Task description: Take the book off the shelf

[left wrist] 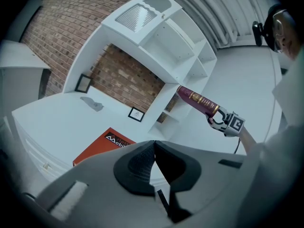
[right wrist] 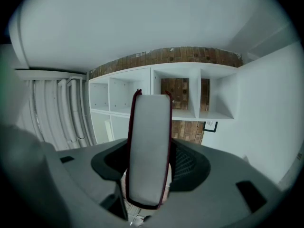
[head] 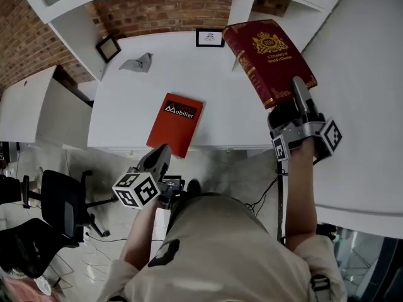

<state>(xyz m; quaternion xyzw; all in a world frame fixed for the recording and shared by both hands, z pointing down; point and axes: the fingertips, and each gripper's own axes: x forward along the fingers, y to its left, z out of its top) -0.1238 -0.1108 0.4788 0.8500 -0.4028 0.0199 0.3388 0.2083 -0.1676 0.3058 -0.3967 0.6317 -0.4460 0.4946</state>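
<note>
Left gripper point(head: 164, 153) is closed, empty; right gripper point(head: 298, 90) is clamped on gilt-crested maroon book point(head: 264, 49); red book point(head: 175, 123) is marked "Mobilier".

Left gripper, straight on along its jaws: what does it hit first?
Most likely the white desktop, right beside the flat orange book; the shut left gripper points slightly down. It may clip the book itself; depth is unclear. Beyond stands the white shelf unit.
</note>
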